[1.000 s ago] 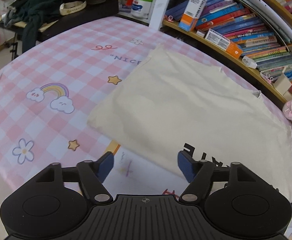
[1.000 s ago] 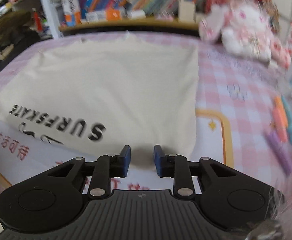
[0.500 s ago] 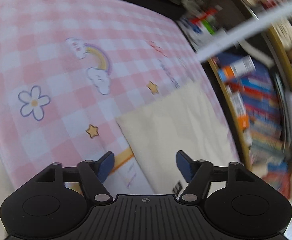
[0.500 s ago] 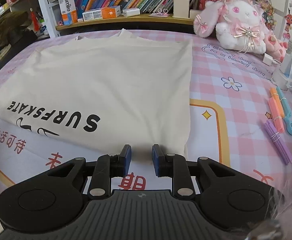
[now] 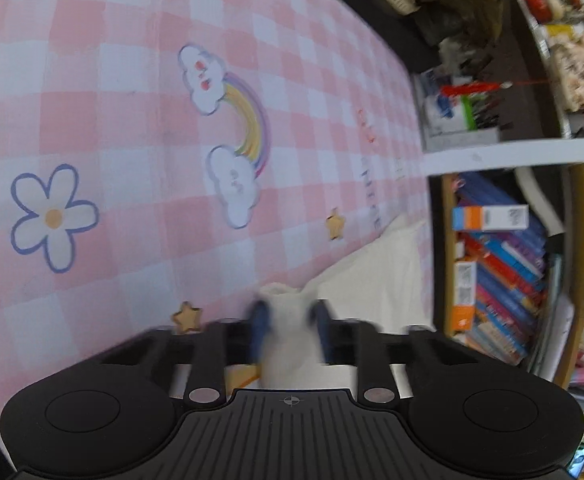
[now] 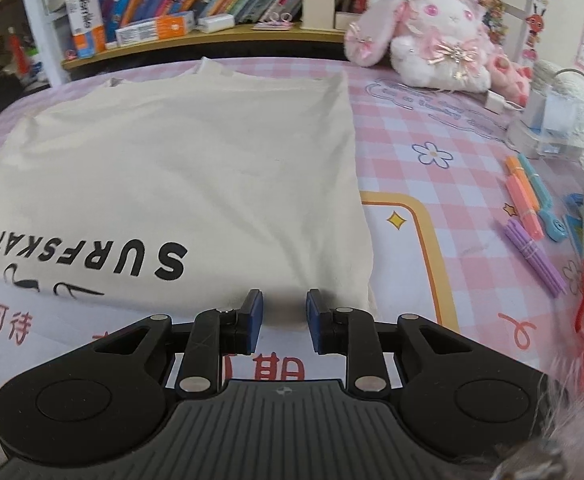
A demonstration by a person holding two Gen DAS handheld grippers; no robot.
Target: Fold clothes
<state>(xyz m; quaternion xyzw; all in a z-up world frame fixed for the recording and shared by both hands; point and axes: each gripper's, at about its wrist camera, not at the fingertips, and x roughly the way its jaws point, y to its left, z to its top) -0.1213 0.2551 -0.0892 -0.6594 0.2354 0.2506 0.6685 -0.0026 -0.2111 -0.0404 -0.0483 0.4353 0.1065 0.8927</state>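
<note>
Your left gripper (image 5: pixel 288 332) has just closed its blue-padded jaws on a bunched corner of the cream cotton T-shirt (image 5: pixel 376 280), soft cloth puffing up between the blurred pads above the pink-and-white checked tablecloth (image 5: pixel 124 120) with its rainbow, cloud and flower prints. Your right gripper (image 6: pixel 280 320) stands with jaws narrowly apart at the shirt's near edge (image 6: pixel 196 168); you cannot tell from this view whether any cloth sits between the pads. Only the right view shows the whole garment: spread flat and smooth on the table, neckline toward the wooden bookshelf (image 6: pixel 212 40), long axis running away from you, black "SURFSKATE" lettering upside down near the closest edge. That view also takes in a fluffy white-and-pink plush rabbit (image 6: pixel 432 36) and a bundle of pastel plastic pens (image 6: pixel 532 204) to the right. The left view alone shows the shirt's corner lifted and the shelf's books (image 5: pixel 500 272) turned sideways.
</note>
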